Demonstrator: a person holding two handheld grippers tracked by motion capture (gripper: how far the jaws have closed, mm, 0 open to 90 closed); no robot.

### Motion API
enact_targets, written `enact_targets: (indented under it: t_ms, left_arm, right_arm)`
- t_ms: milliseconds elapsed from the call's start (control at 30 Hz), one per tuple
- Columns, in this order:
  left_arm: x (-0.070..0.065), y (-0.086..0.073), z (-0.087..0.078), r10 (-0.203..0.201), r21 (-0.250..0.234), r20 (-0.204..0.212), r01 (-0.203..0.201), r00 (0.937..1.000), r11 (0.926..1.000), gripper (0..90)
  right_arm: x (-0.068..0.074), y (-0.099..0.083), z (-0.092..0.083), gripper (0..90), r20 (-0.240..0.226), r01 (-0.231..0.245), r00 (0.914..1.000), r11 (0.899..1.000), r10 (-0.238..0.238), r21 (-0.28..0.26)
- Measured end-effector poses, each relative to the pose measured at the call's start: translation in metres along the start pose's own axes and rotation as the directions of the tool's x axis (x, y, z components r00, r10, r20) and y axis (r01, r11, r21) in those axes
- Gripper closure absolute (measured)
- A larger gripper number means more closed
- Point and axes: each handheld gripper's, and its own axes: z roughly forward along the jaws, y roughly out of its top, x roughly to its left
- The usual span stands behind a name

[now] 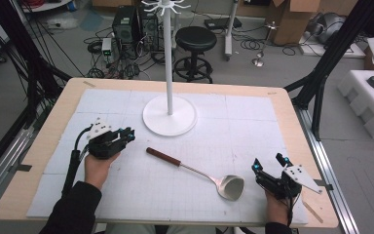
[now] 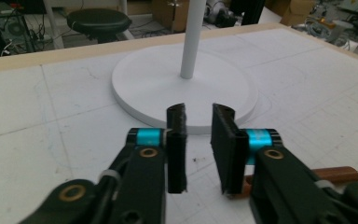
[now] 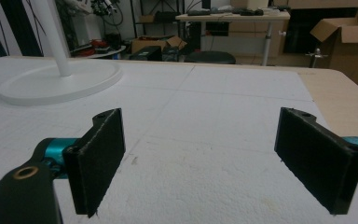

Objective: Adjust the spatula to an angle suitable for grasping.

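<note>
Right gripper [image 1: 268,165] jaws spread wide, empty, near table edge; ladle [image 1: 202,174] flat on the white mat [image 1: 253,122] between both hands; left gripper [image 1: 126,134] jaws narrowly parted, empty, by wooden handle; white stand [image 1: 169,113] beyond.

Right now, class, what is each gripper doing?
Left gripper: jaws slightly apart, holding nothing.
Right gripper: jaws wide open, holding nothing.
</note>
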Motion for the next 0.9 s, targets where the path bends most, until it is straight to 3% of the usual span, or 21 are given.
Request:
enact_targets:
  t_ms: [67, 133, 233, 367, 467, 900]
  left_arm:
    - [0.006, -0.003, -0.011, -0.046, -0.03, 0.021, 0.046, 0.9987, 0.9985, 60.2]
    - [0.011, -0.005, -0.02, -0.062, -0.054, 0.035, 0.064, 0.9974, 0.9965, 49.1]
    - [0.016, -0.011, -0.033, -0.069, -0.099, 0.03, 0.072, 0.9972, 0.9925, 33.5]
    - [0.021, -0.018, -0.048, -0.074, -0.146, 0.022, 0.077, 0.997, 0.9863, 24.7]
    - [0.026, -0.024, -0.058, -0.089, -0.165, 0.023, 0.091, 0.9958, 0.982, 23.4]
    - [0.033, -0.037, -0.082, -0.087, -0.169, -0.009, 0.084, 0.9962, 0.9821, 26.0]
  right_arm:
    - [0.0, 0.0, 0.0, 14.9, 0.002, -0.002, 1.0, 1.0, 0.002, -0.001]
    - [0.0, 0.0, 0.001, 15.0, 0.001, 0.003, 1.0, 1.0, -0.003, -0.002]
    - [0.0, 0.0, 0.001, 15.0, -0.002, 0.006, 1.0, 1.0, -0.006, 0.004]
    - [0.0, 0.0, 0.001, 15.0, -0.006, 0.005, 1.0, 1.0, -0.005, 0.01]
    - [0.0, 0.0, 0.001, 15.0, -0.005, 0.005, 1.0, 1.0, -0.005, 0.008]
    - [0.0, 0.0, 0.001, 15.0, -0.001, 0.003, 1.0, 1.0, -0.003, 0.014]
